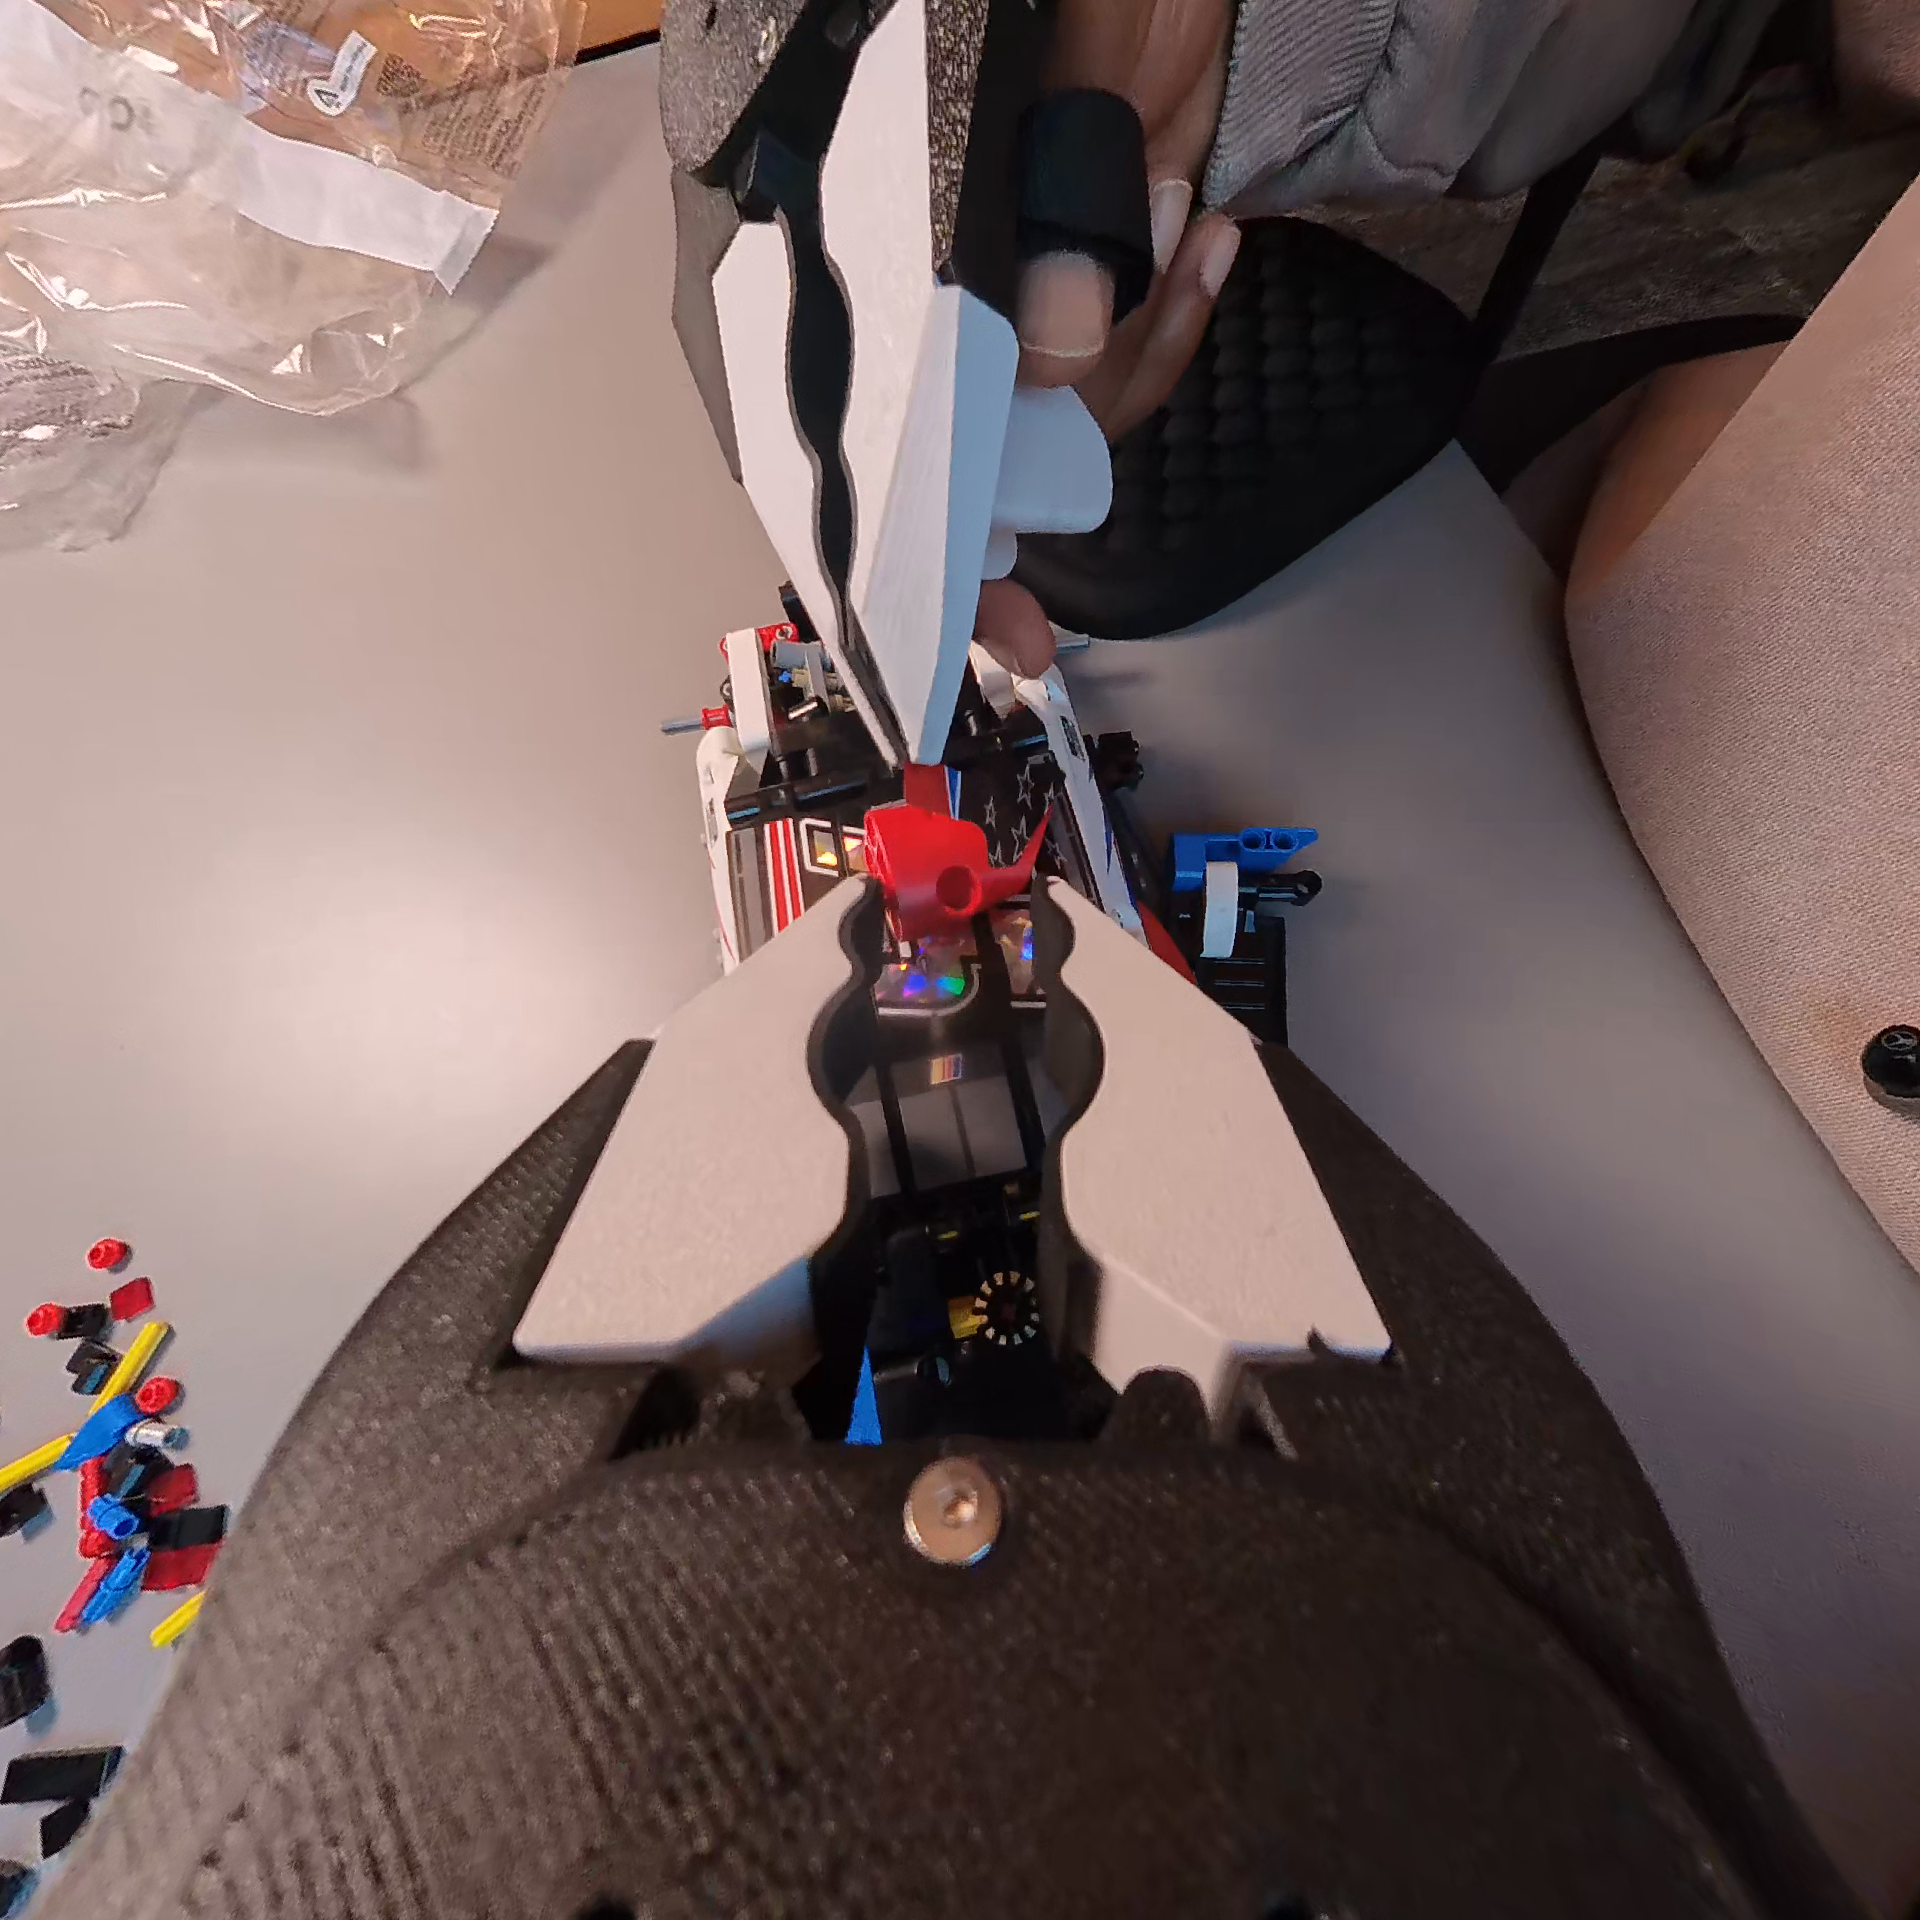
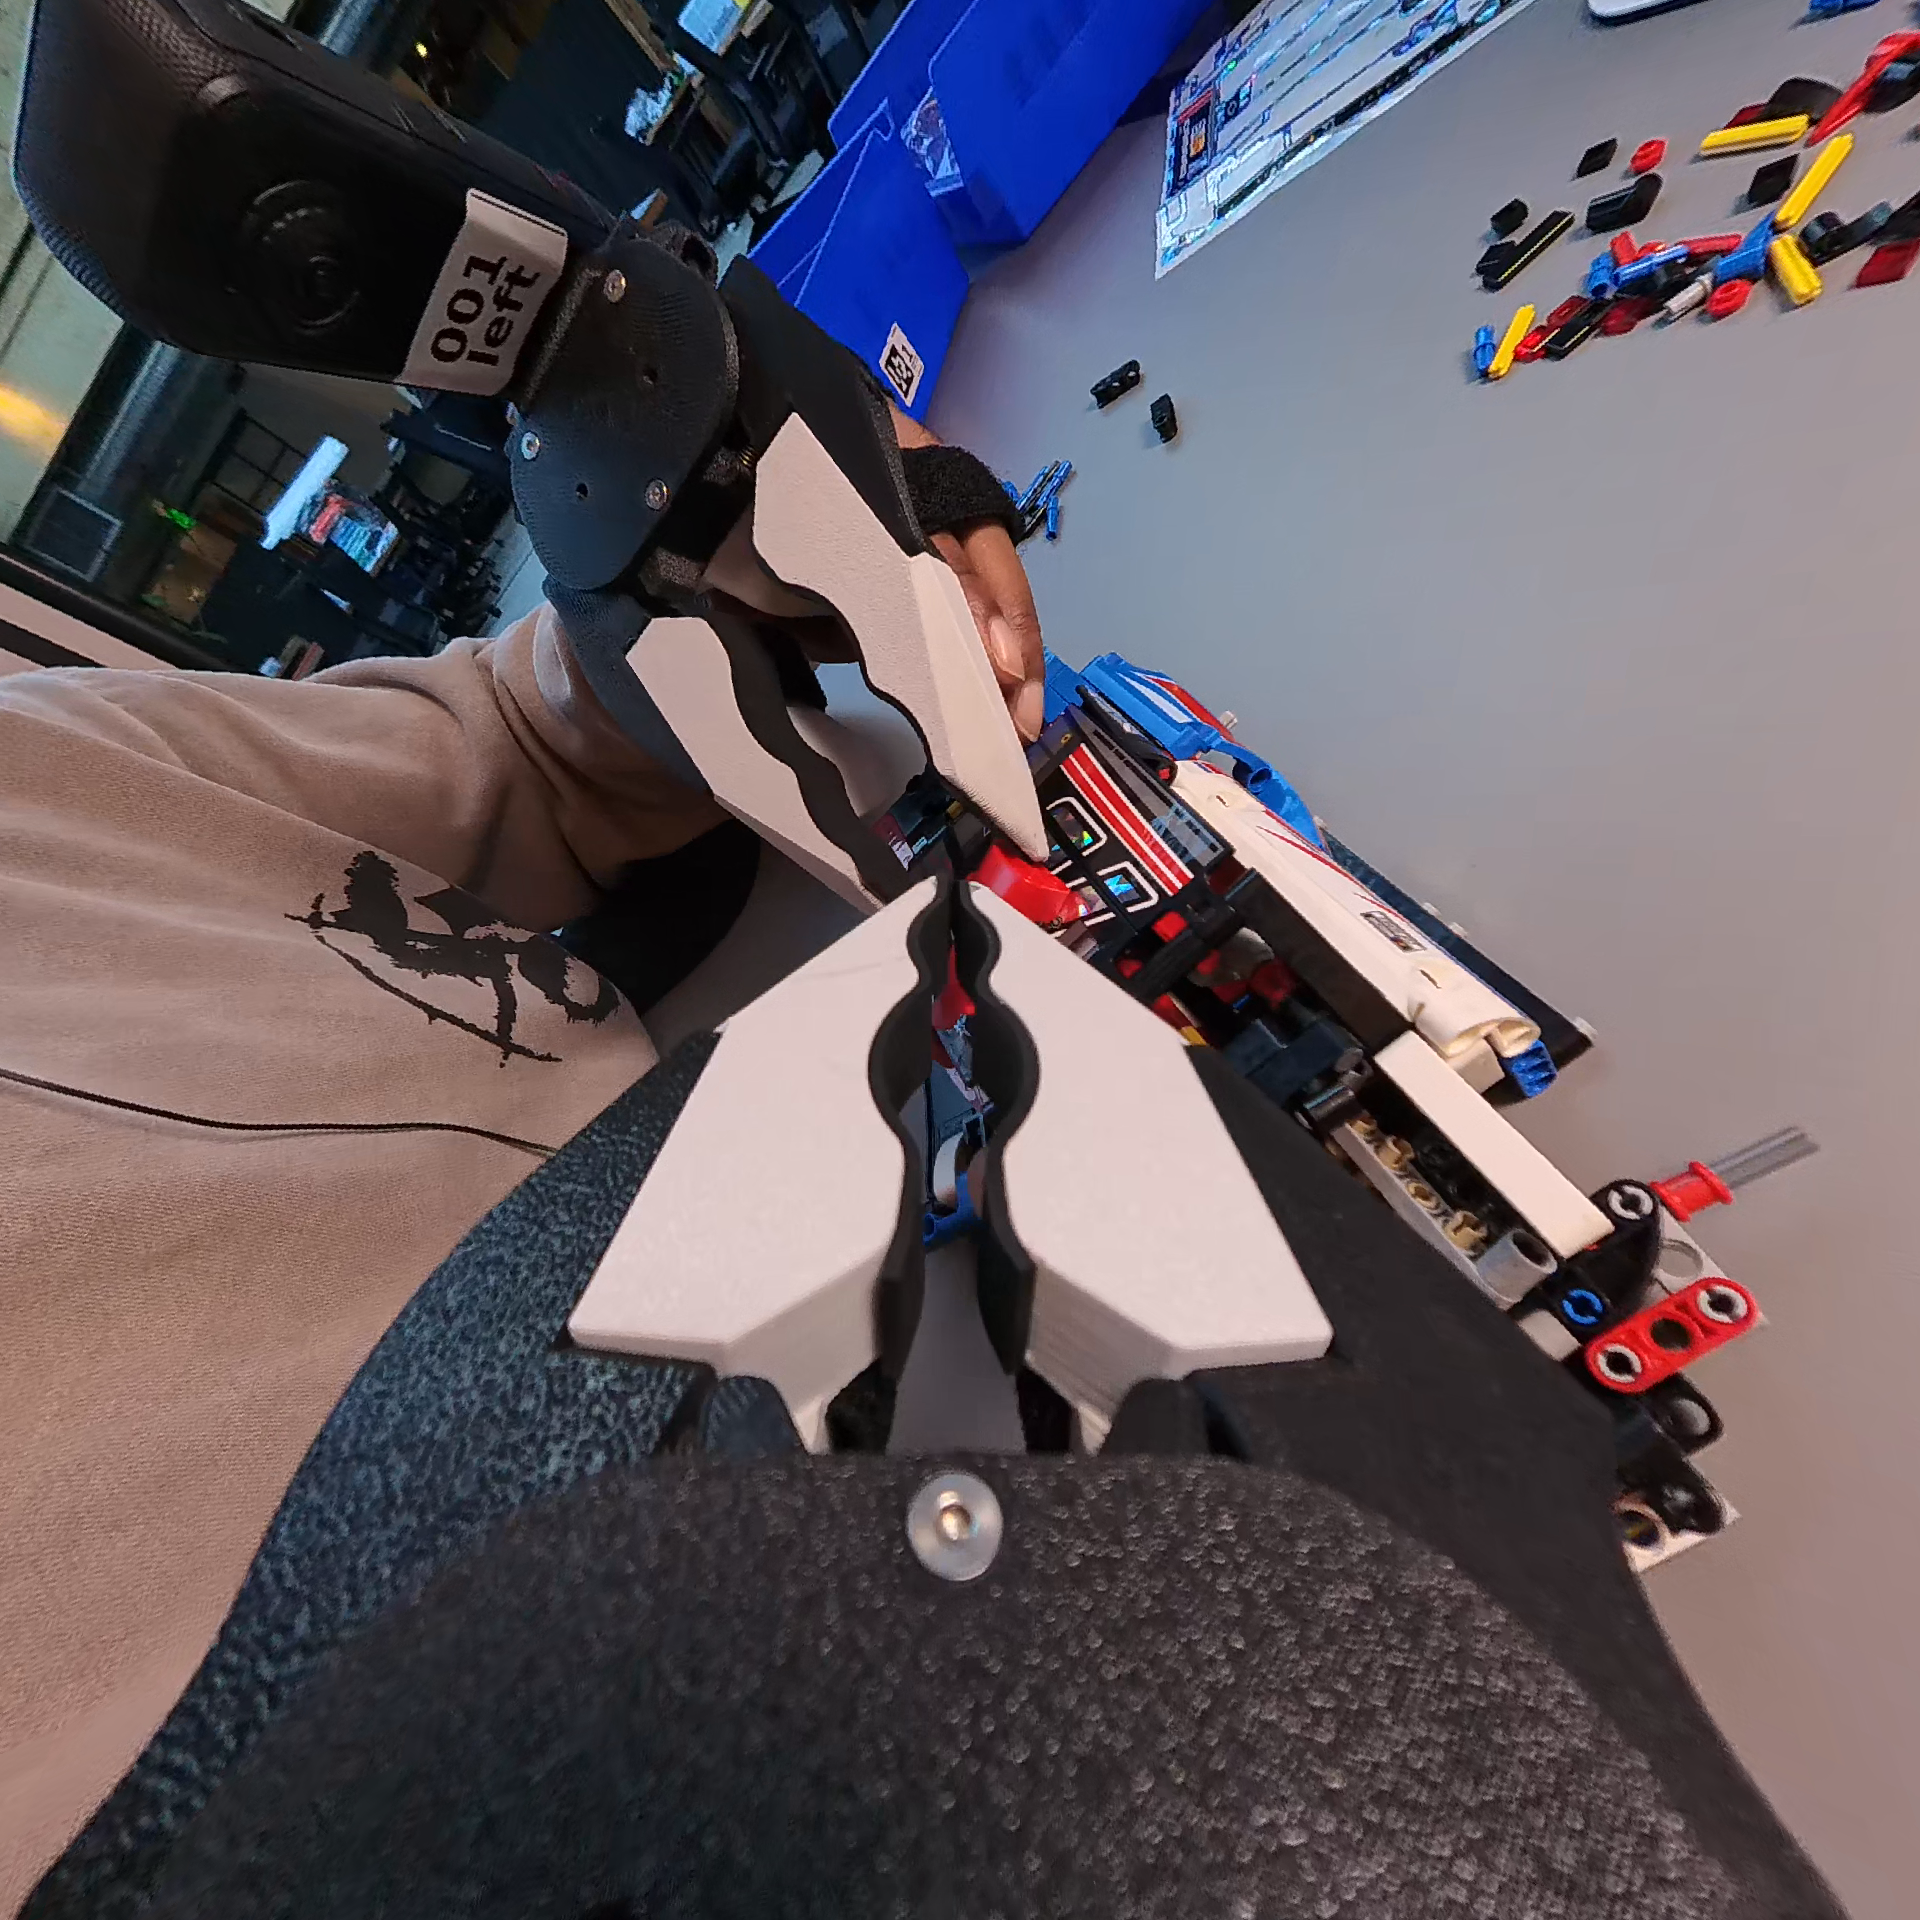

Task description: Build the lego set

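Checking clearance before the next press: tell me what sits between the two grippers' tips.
In the left wrist view, a red piece, pinched by the right gripper, sits over the car model, just ahead of the left gripper.

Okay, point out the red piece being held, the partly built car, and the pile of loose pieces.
red piece (image 1: 928, 871), left wrist view, its round body.
partly built car (image 2: 1340, 914), right wrist view, white side panel.
loose pieces (image 1: 125, 1475), left wrist view, pile's middle.
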### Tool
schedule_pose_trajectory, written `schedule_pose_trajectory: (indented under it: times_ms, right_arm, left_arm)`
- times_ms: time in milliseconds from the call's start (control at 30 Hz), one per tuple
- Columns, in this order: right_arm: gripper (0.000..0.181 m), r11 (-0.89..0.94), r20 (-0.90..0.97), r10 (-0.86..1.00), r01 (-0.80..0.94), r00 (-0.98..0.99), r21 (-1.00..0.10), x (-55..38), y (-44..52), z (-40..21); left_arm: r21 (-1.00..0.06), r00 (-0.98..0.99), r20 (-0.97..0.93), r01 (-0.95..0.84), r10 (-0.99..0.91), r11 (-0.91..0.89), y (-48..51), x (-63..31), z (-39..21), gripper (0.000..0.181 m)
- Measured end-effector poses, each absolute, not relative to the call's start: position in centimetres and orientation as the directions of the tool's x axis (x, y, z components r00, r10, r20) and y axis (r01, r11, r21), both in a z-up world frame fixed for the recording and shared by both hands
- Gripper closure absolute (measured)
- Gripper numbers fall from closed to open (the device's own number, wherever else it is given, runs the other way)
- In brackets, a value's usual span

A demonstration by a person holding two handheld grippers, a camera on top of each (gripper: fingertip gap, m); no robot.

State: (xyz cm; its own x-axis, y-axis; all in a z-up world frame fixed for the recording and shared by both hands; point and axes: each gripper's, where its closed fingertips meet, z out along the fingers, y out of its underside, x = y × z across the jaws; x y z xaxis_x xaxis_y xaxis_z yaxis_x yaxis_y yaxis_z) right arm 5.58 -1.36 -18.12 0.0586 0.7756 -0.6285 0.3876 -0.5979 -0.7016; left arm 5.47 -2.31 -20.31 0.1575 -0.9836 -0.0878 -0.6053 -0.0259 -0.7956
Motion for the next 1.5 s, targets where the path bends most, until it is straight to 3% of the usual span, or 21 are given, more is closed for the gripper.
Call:
schedule_pose_trajectory:
  times_ms: [800, 867, 1100, 1500]
  right_arm:
    - [0.181, -0.512, -0.575, 0.818, 0.433, -0.020, -0.742, 5.6, -1.7, -18.0]
    - [0.181, -0.507, -0.572, 0.820, 0.435, -0.022, -0.744, 5.5, -1.7, -18.0]
    - [0.181, -0.507, -0.575, 0.817, 0.426, -0.039, -0.749, 5.5, -1.8, -17.8]
    - [0.181, -0.541, -0.588, 0.804, 0.298, -0.092, -0.787, 6.8, -1.2, -15.0]
  left_arm:
    - [-0.782, 0.111, -0.105, -0.623, -0.988, 0.013, -2.4, 5.5, -20.4, 0.158]
    - [-0.778, 0.112, -0.111, -0.628, -0.988, 0.017, -2.3, 5.4, -20.5, 0.166]
    - [-0.777, 0.113, -0.111, -0.629, -0.987, 0.015, -2.3, 5.4, -20.5, 0.166]
    - [-0.800, 0.216, -0.090, -0.597, -0.972, -0.059, -1.7, 5.9, -19.8, 0.144]
